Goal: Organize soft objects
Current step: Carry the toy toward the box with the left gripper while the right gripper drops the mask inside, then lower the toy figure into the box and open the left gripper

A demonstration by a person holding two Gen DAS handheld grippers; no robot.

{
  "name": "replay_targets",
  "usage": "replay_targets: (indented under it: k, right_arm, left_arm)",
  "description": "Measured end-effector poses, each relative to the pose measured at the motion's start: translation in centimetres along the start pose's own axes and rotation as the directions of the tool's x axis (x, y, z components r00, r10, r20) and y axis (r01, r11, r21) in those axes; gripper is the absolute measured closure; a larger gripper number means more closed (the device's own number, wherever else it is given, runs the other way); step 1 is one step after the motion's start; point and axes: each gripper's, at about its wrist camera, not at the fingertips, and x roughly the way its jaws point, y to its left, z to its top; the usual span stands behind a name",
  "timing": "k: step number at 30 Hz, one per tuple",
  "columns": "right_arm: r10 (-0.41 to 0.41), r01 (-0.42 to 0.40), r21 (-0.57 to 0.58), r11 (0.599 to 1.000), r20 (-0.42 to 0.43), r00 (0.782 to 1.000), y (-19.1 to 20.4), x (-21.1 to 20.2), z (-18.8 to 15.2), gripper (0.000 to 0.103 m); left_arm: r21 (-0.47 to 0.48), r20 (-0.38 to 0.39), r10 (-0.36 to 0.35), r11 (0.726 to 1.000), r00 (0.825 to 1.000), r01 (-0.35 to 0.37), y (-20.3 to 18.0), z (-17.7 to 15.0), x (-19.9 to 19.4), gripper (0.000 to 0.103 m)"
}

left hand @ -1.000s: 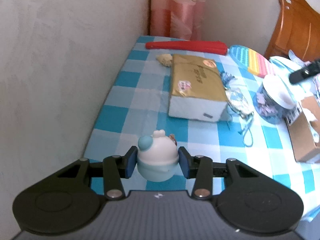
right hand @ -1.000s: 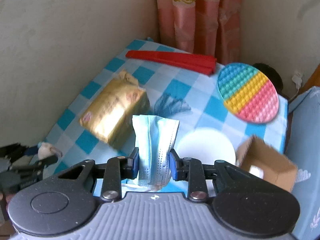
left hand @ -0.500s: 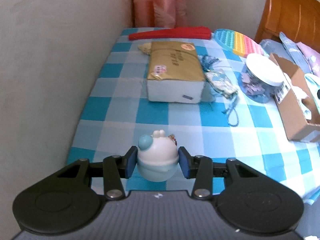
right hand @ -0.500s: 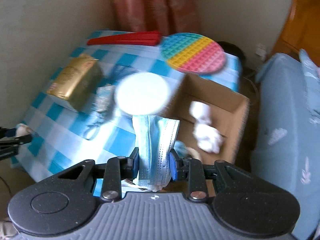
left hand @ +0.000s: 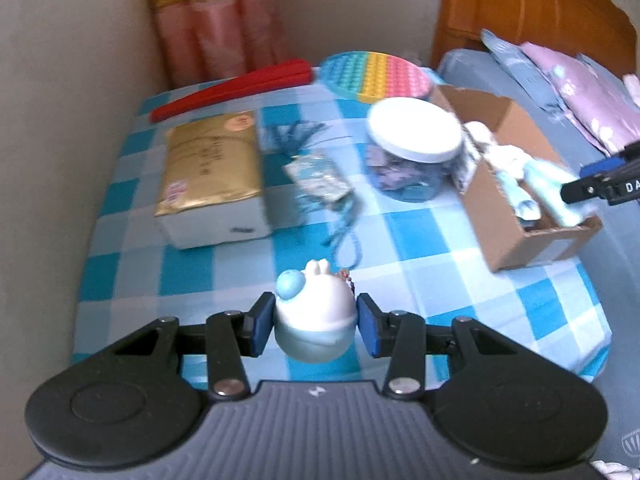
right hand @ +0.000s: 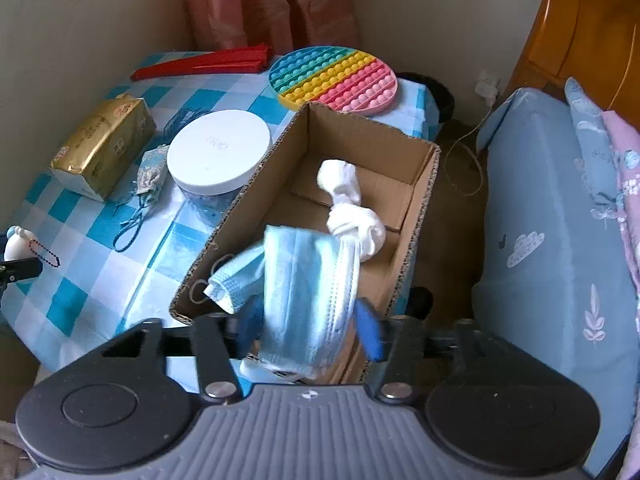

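**Mask Over the Box, Toy Held at the Table's Near Edge**

A checked table [right hand: 120,280] was seen filling the left of the right wrist view, with a cardboard box [right hand: 360,148] at the centre. A knotted white cloth [right hand: 348,208] was seen inside the box. A white-lidded jar [right hand: 218,152] was placed just left of the box, and a gold packet [right hand: 104,144] further left. A blue face mask [right hand: 308,296] was seen hanging over the box's near end, between the fingers of the right gripper [right hand: 308,330]; these were spread wider than the mask, and contact could not be told through the blur. At lower centre of the left wrist view, a small white and blue toy [left hand: 316,320] was clamped between the pads of the left gripper [left hand: 316,326].
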Motion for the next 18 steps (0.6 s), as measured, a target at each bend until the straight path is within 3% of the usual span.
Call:
replay_targets:
  k: [14, 18]
  right_arm:
    - [0.064, -0.066, 0.013, 0.998, 0.120, 0.991, 1.6, -1.7, -4.0, 0.024]
    - [0.025, -0.025, 0.000, 1.000, 0.137, 0.990, 2.9, -1.5, -5.2, 0.022]
  left_arm:
    - [0.168, -0.065, -0.126, 0.976, 0.990, 0.135, -6.5, 5.8, 2.2, 0.060]
    - [0.239, -0.081, -0.150, 0.957, 0.985, 0.165, -9.4, 8.1, 3.0, 0.060]
